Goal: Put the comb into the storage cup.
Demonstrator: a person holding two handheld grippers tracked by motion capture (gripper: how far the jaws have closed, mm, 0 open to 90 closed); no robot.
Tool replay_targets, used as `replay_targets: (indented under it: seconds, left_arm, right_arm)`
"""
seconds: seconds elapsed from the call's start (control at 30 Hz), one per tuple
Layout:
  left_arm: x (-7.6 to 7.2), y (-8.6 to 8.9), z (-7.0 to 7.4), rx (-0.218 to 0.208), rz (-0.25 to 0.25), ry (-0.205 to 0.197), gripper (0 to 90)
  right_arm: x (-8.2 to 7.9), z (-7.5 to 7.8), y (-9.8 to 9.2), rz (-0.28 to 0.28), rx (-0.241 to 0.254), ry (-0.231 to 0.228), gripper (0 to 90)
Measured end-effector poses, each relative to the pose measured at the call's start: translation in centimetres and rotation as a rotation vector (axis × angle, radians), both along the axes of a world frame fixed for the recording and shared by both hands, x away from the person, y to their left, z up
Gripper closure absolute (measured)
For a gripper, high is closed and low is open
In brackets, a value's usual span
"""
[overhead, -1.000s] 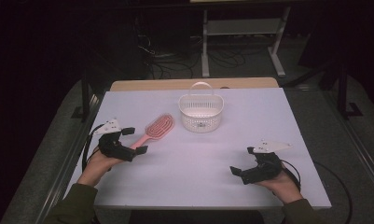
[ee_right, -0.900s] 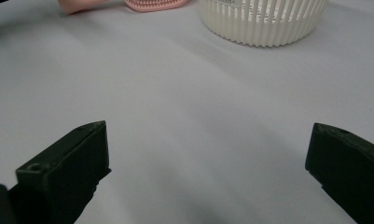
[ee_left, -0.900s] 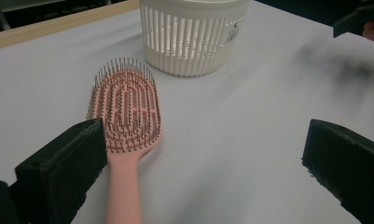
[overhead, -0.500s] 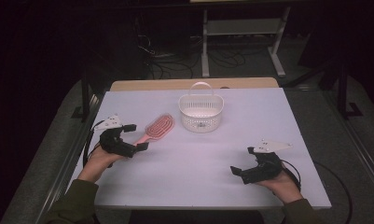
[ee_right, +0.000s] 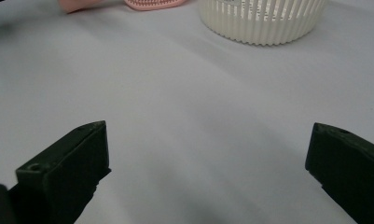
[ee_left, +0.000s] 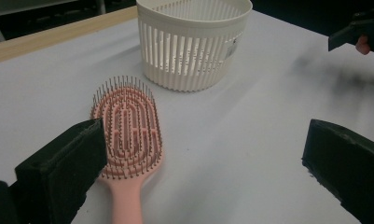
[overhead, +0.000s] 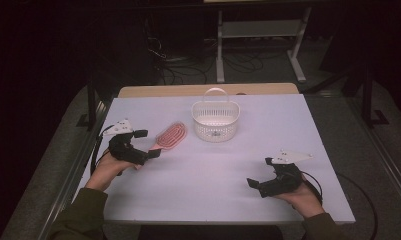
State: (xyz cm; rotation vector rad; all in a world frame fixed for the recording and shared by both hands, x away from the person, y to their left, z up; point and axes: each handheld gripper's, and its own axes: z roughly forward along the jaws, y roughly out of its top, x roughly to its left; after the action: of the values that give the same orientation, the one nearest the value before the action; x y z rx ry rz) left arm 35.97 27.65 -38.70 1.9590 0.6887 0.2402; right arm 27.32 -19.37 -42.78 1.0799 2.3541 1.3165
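Brush: a pink hairbrush [overhead: 170, 136] lies flat on the white table [overhead: 308, 120], bristles up, at the left of centre; its head points toward the far side and its handle runs back toward the person's left hand.
Brush, close up: in the left gripper view the brush [ee_left: 127, 135] has its oval head just beside the left jaw, the handle running down between the jaws near the left one; I cannot tell whether that jaw touches the bristles.
Left gripper: the left gripper [overhead: 144, 144] sits over the handle end of the brush; its jaws stand wide apart and clamp nothing.
Left hand: the left hand [overhead: 108, 167] holds the gripper from behind, low over the table.
Basket: a white slatted basket [overhead: 215, 120] with an upright loop handle stands on the table just right of the brush head, apart from it.
Basket, close up: in the left gripper view the basket [ee_left: 192, 39] stands beyond the brush head, a small gap between them.
Right gripper: the right gripper [overhead: 260, 174] is near the table's front right, well apart from brush and basket; its jaws are spread wide over bare table, holding nothing.
Right hand: the right hand [overhead: 304, 196] grips it from behind.
Right gripper view: the basket [ee_right: 261, 18] and a strip of the brush [ee_right: 154, 3] lie at the top edge, far beyond the open jaws.
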Motion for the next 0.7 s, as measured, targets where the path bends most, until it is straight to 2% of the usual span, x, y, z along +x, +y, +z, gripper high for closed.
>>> replay_targets:
  seconds: [0.7]
  left_arm:
    - [1.7, -0.4, 0.7, 0.012, 0.006, -0.008, 0.0]
  right_arm:
    - [0.0, 0.0, -0.1, 0.002, 0.003, -0.005, 0.0]
